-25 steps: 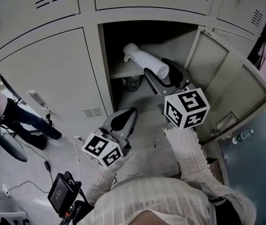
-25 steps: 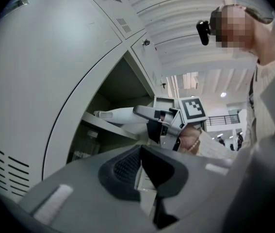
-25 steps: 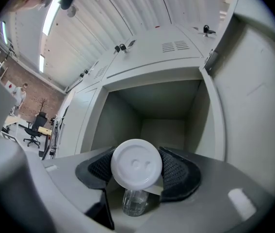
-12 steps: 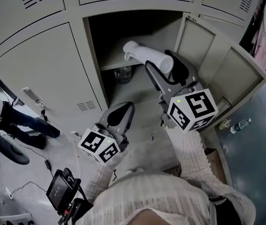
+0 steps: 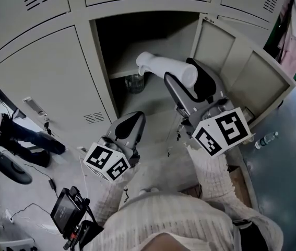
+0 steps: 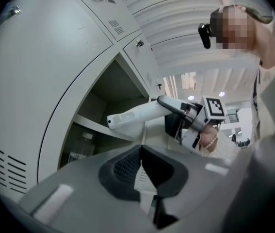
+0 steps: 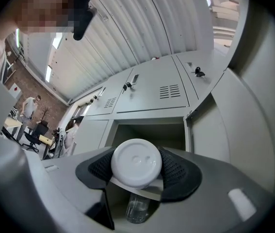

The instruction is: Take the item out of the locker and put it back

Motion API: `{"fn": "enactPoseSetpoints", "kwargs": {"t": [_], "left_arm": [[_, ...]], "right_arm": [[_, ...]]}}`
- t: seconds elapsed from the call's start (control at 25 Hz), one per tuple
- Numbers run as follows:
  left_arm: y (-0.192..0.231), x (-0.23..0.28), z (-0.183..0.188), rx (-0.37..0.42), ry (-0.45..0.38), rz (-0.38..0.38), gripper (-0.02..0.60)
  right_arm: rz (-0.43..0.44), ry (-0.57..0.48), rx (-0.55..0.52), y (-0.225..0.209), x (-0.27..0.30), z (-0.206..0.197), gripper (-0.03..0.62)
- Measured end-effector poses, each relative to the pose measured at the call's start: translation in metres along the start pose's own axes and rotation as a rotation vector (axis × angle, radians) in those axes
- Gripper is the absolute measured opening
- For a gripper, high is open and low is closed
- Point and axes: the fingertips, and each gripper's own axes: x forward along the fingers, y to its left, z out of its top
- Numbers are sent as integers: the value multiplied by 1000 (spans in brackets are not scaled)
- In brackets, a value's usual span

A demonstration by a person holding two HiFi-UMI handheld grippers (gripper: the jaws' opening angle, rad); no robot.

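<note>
Seated person: at the head view's left edge, dark-trousered legs (image 5: pixel 20 132) stretch out on the floor in front of the shut lockers.
Black device: a screen unit (image 5: pixel 67 213) sits on the floor at the lower left, with cables running beside it.
Left gripper: the left gripper (image 5: pixel 133 120) hangs low in front of the locker, below and to the left of the open compartment. Its dark pads (image 6: pixel 127 171) are pressed together with nothing between them.
Locker: the locker (image 5: pixel 93 61) has one compartment open in the middle of the bank, and the doors around it are shut.
Shelf: a pale shelf (image 5: pixel 120 73) crosses the open compartment, with its front edge facing the person.
Clear jar: a clear jar (image 5: pixel 133 82) stands upright under the shelf, in the lower part of the compartment, towards its left wall.
White bottle: the white bottle (image 5: pixel 163 67) is held in the air, lying roughly level. Its shaped head is just above the shelf's front edge, and its round base points back at the person.
Right gripper: the right gripper (image 5: pixel 188 78) is clamped on the base end of the white bottle, with one ribbed pad (image 7: pixel 176 171) on each side of it.
Door: the locker door (image 5: pixel 241 72) stands swung open to the right of the compartment.
Plastic bottle: a small plastic bottle (image 5: pixel 267 139) lies on the dark floor, to the right of the open door.
</note>
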Motion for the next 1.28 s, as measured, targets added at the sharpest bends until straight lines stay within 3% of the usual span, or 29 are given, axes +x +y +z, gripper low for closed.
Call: {"fn": "enactPoseSetpoints", "kwargs": {"t": [0.36,0.84,1.28], "left_arm": [[7,-2,4,-5,-13,23,8],[12,-5,3,12,-9,61,8],[18,-6,10,27,-18,79,8]], "right_arm": [[18,9,68,0,-24,-12,267],[83,146,142,22,-21,-73,267],[89,155,145,23,-15,-80,267]]}}
